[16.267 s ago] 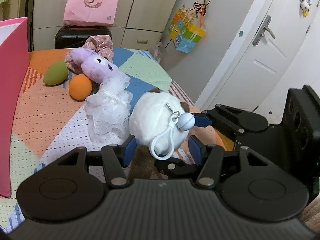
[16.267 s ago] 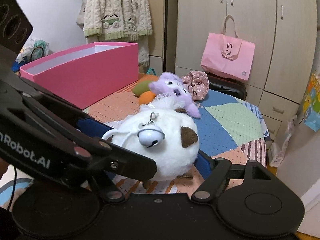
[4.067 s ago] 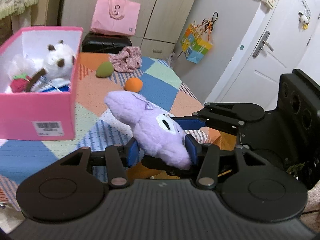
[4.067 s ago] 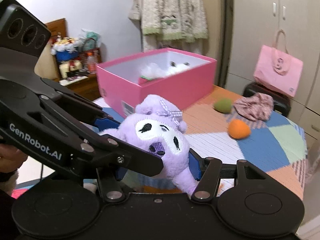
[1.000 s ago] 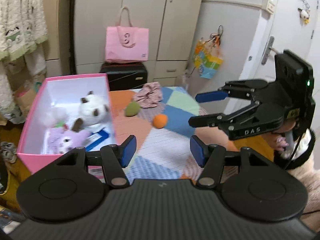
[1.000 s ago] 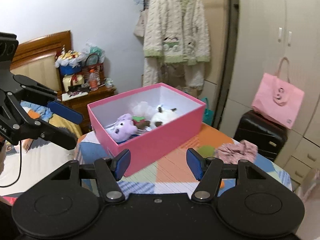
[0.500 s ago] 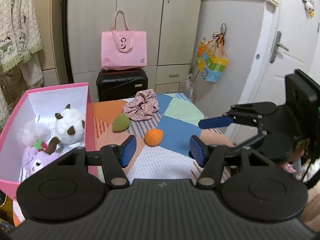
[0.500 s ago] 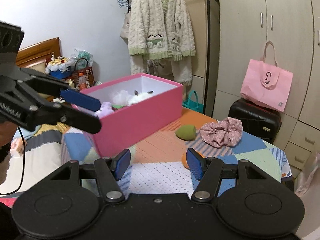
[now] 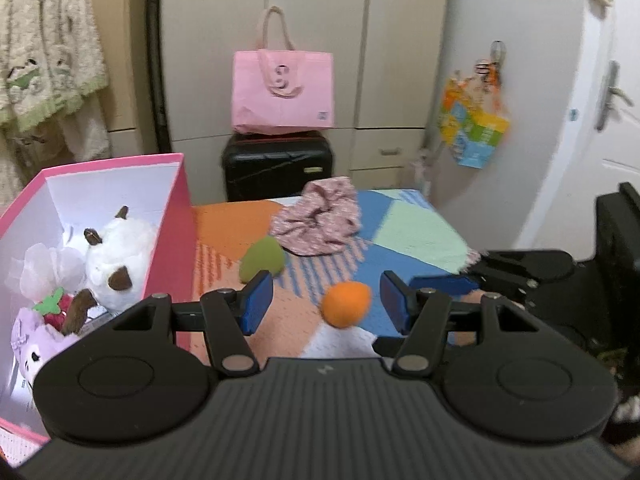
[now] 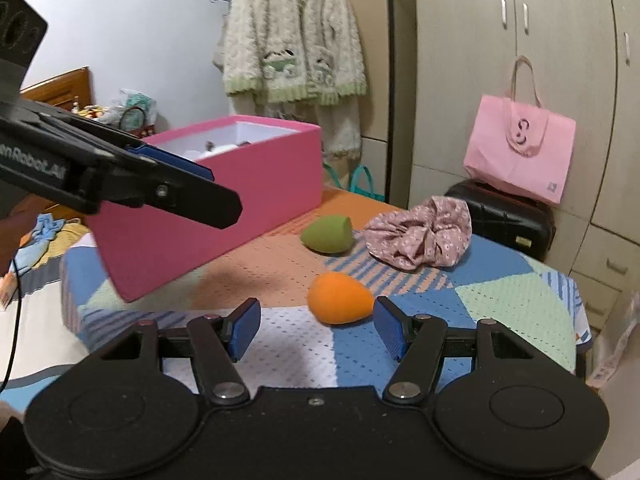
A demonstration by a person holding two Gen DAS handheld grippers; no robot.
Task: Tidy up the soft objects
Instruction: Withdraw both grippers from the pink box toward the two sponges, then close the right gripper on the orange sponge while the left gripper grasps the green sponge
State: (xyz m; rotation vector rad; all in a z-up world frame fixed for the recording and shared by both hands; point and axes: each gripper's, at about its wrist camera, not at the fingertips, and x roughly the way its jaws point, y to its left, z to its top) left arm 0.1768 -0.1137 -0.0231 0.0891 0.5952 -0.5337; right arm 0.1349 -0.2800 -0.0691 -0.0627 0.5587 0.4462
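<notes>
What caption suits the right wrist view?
Open right gripper nears an orange sponge beside a pink box.

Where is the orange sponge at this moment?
The orange sponge lies on the patchwork tablecloth, just ahead of the open right gripper. The green sponge and the pink scrunchie lie behind it.

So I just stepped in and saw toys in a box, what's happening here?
A person is tidying soft things into the pink box, using a handheld gripper in each hand. A white plush and a purple plush lie inside. The left gripper and right gripper are both open and empty, near the orange sponge. The green sponge and pink scrunchie are on the table.
</notes>
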